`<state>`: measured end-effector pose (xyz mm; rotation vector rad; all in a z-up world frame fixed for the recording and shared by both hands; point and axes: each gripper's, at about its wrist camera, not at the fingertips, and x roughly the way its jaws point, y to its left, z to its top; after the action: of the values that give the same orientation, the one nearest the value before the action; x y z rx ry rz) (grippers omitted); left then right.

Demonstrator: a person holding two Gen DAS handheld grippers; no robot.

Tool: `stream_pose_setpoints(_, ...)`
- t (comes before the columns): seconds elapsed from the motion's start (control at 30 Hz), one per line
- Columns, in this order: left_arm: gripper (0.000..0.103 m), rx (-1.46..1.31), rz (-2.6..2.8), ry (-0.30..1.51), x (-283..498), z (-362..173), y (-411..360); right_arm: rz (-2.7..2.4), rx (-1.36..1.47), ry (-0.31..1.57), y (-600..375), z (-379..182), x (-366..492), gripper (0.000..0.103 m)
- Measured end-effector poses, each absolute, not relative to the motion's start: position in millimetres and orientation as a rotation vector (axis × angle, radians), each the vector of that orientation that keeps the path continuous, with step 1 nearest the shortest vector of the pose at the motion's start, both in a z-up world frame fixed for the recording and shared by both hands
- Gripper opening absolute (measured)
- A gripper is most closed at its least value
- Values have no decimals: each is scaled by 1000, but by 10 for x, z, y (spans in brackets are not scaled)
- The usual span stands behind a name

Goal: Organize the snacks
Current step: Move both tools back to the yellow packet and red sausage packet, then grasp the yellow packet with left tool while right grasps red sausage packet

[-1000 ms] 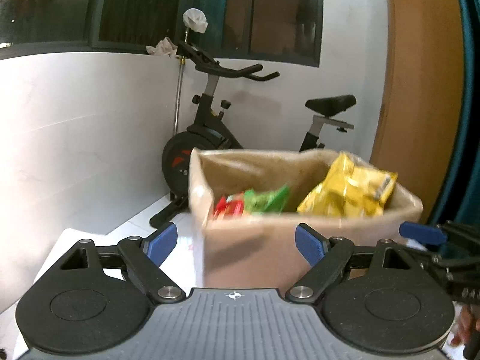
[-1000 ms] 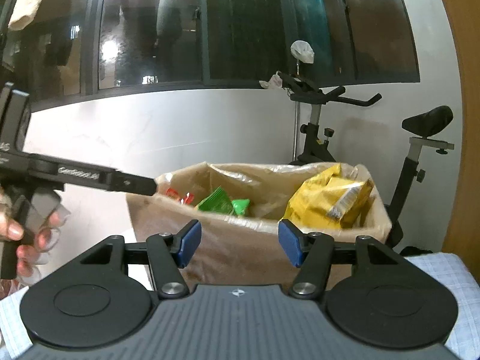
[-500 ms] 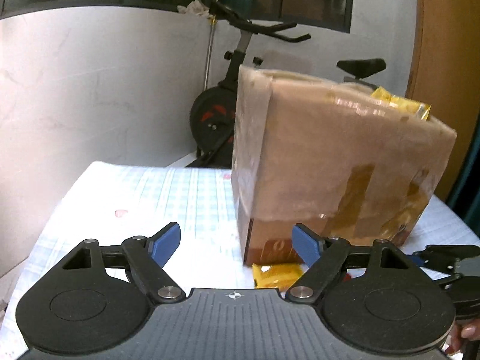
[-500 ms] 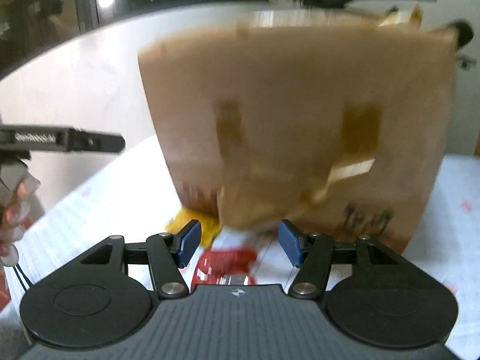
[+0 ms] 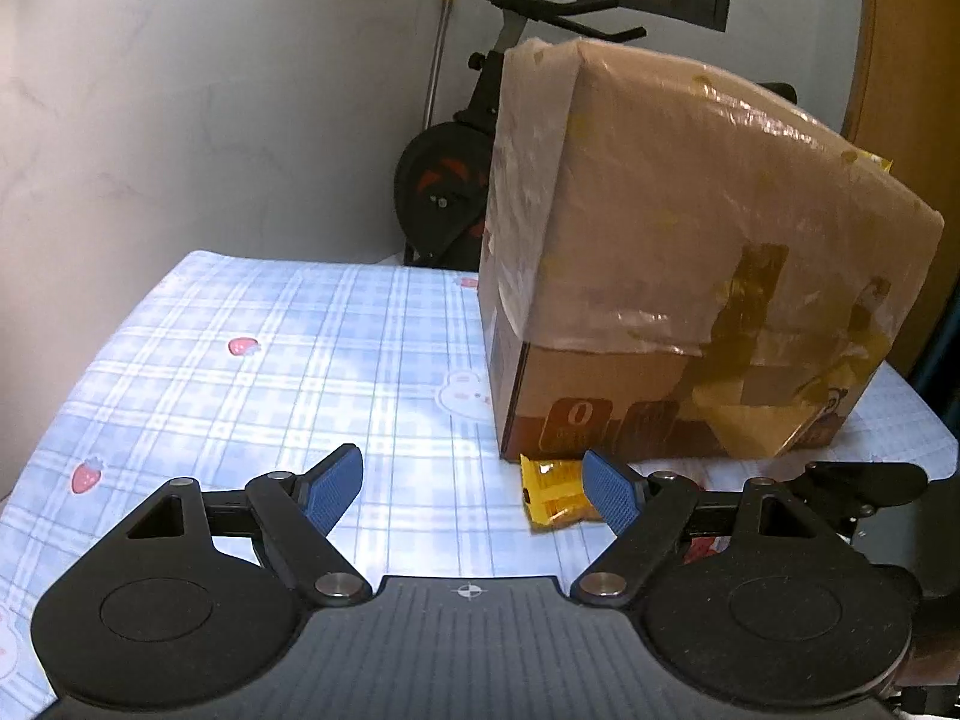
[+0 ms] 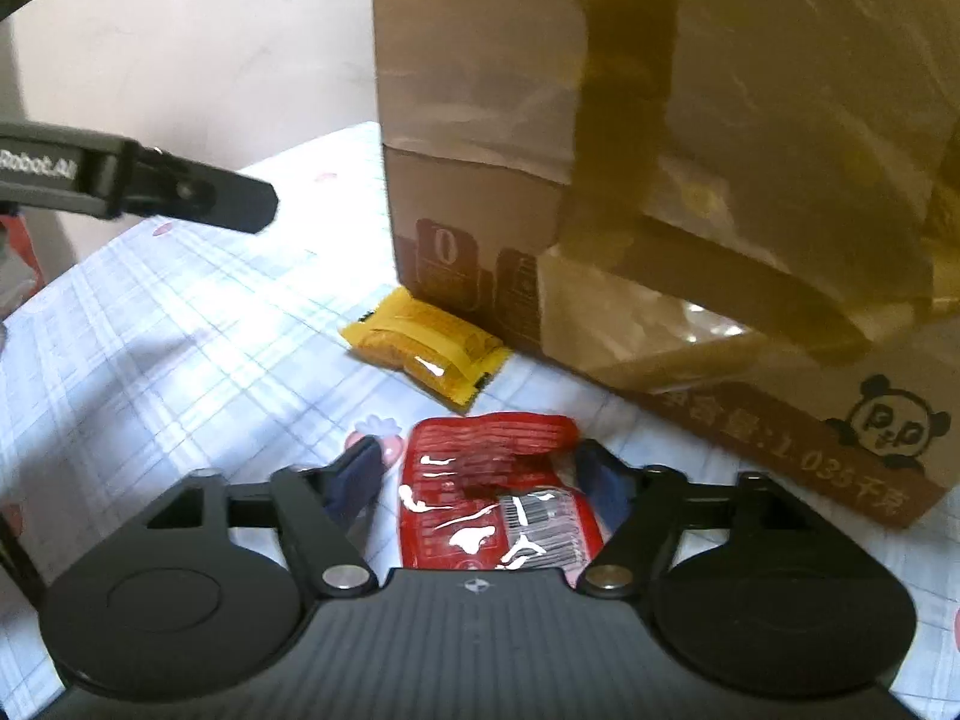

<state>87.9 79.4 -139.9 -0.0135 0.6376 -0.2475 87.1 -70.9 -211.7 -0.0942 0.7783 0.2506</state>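
Snacks (image 6: 501, 501) on the blue-checked tablecloth (image 5: 252, 372), all placed here against the taped cardboard box (image 5: 690, 252). Red packet (image 6: 501, 501) flat on the cloth just in front of the box's printed lower face, glossy, barcode patch up. Yellow packet (image 6: 423, 351) beside it, tucked against the box's bottom front corner, one end touching or nearly touching the cardboard. Same yellow packet (image 5: 555, 495) seen from the left wrist, below that corner, partly behind a blue pad. Right gripper (image 6: 483, 477) low over the cloth in front of the box, jaws parted and just widened a little further, red packet lying between them; right pad close against the packet's edge, left pad a clear gap off, possibly no contact at all, hard to tell in the blur. Left gripper (image 5: 471, 489) out from the box's front corner, above bare cloth, jaws wide apart after narrowing slightly, nothing between them, right pad overlapping the yellow packet in view only. Left gripper's black arm visible from the right wrist, off to the box's left and above the cloth. Box upright, wrapped in clear film and brownish tape. Exercise bike (image 5: 456, 180) behind the box, against the white wall.
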Motion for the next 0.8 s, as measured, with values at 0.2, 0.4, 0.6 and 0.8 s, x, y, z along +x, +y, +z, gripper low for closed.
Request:
stream_pose_setpoints(0.2,83,-12,-257,667,929,-1499,712,256,-92,754,-804,-2109,683,56)
stream_pose_setpoints(0.4,83,-2,-293,706,984,-1632,505,212,-44,704,-1012,-2032,488,42)
stream_pose_setpoints(0.6,83,22,-305,726,1133,-1766,251,154,-41,694,-1211,-2024,341,43)
stream_pose_setpoints(0.8,83,-2,-271,760,1314,-1876,160,149,-23,684,-1284,-2003,284,43)
